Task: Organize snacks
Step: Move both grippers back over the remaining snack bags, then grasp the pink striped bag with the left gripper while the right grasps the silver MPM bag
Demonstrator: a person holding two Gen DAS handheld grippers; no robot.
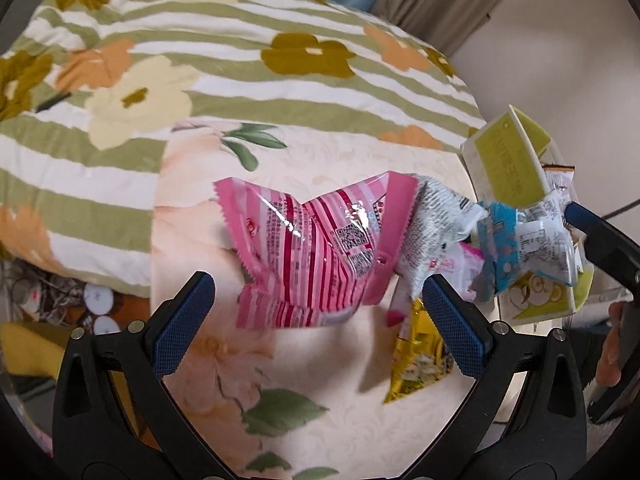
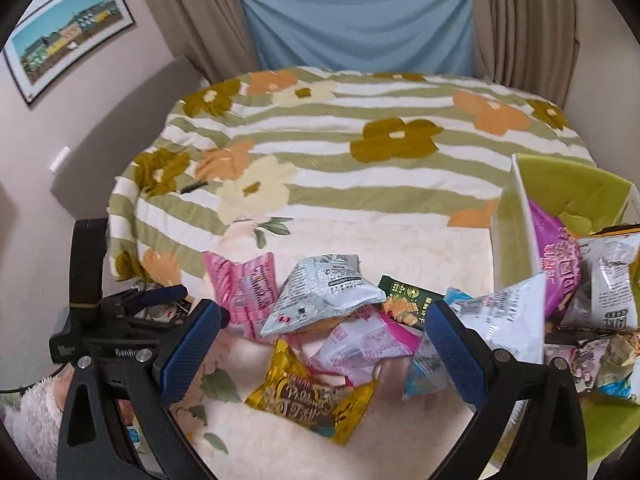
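Both claws gape empty: left claw (image 1: 318, 316) by a crumpled pink striped packet (image 1: 308, 256), right claw (image 2: 324, 354) over the gold packet (image 2: 312, 400).

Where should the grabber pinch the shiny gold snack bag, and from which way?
Probably the gold snack bag is best pinched on its near flat crimped edge, coming from above on the near side. It lies flat on the cloth with that side bare, while the pink-and-white packet overlaps its far edge. The right gripper hangs open over it.
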